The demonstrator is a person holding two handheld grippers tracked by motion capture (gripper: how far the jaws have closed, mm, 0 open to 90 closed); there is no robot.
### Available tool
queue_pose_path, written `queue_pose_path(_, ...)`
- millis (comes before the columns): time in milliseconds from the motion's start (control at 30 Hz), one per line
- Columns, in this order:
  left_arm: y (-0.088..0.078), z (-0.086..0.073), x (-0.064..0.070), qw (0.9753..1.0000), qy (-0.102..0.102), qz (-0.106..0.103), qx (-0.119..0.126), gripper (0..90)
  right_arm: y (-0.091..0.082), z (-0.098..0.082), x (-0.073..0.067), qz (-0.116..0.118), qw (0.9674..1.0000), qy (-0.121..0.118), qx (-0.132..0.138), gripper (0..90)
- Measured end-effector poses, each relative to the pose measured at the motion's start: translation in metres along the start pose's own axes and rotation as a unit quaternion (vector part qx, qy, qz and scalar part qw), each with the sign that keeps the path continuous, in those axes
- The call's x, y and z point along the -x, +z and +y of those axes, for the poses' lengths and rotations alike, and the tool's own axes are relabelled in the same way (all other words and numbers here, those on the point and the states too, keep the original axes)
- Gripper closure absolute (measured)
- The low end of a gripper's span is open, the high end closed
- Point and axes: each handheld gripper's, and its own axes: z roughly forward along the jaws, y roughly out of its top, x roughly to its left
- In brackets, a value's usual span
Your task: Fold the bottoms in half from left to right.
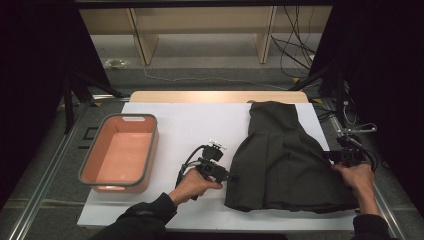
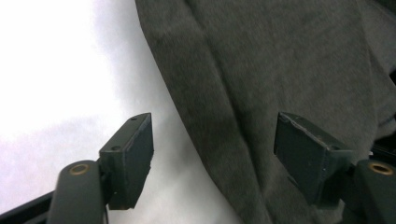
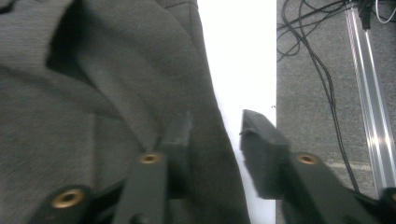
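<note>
High view showed a dark grey garment (image 1: pixel 285 160), pleated like a skirt, spread over the right half of the white table (image 1: pixel 200 125), its hem running along the near edge and its narrow top reaching toward the far right corner. The left gripper (image 1: pixel 227 176) sat at the garment's left hem corner; the right gripper (image 1: pixel 336 157) sat at its right side, close to the table's right edge. An empty orange bin (image 1: pixel 120 152) stood well apart near the left edge.

In the left gripper view the jaws stood spread, the garment's edge (image 2: pixel 261 93) passing between them without either pad pressing on it. In the right gripper view the jaws were also parted: one lay over the cloth (image 3: pixel 116 93), the other over bare table, the fabric edge between them and not pinched.

Judging from this, the risk was an uneven pick. If one pair closed beside the edge instead of around it, only one side would lift and the pleats would bunch or drag. On the right, a tug outward could slide the cloth off the table's edge toward the cables (image 3: pixel 317 70) on the floor.
</note>
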Motion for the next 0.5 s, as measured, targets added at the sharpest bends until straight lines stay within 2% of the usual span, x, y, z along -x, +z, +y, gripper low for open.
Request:
queue_pose_path(33, 0.000, 0.000, 0.000, 1.0000, 0.000, 0.000, 0.000, 27.2, -0.003, -0.001, 0.000, 0.002, 1.0000, 0.001, 0.003, 59.6)
queue_pose_path(67, 0.003, 0.003, -0.002, 1.0000, -0.009, -0.002, 0.001, 26.7, -0.005, -0.002, 0.000, 0.005, 1.0000, 0.003, 0.003, 57.1)
queue_pose_path(100, 0.003, 0.003, -0.002, 1.0000, -0.009, -0.002, 0.001, 26.2, -0.005, -0.002, 0.000, 0.005, 1.0000, 0.003, 0.003, 57.1)
queue_pose_path(133, 0.006, 0.004, -0.003, 0.9999, -0.014, -0.004, 0.001, 25.7, -0.009, -0.005, -0.001, 0.012, 0.9999, 0.002, 0.008, 52.7)
queue_pose_path(200, 0.010, 0.006, -0.004, 0.9998, -0.018, -0.006, -0.002, 25.6, -0.011, -0.006, -0.002, 0.017, 0.9998, 0.004, 0.008, 51.7)
queue_pose_path(233, 0.016, 0.008, -0.004, 0.9995, -0.027, -0.011, -0.007, 25.1, -0.014, -0.009, -0.003, 0.026, 0.9996, 0.004, 0.010, 50.6)
queue_pose_path(300, 0.021, 0.008, -0.003, 0.9992, -0.036, -0.013, -0.009, 24.6, -0.013, -0.013, -0.005, 0.028, 0.9996, -0.004, 0.002, 48.6)
queue_pose_path(500, 0.034, 0.009, 0.003, 0.9989, -0.035, -0.017, -0.027, 23.8, -0.013, -0.020, -0.007, 0.033, 0.9993, -0.007, -0.014, 44.7)
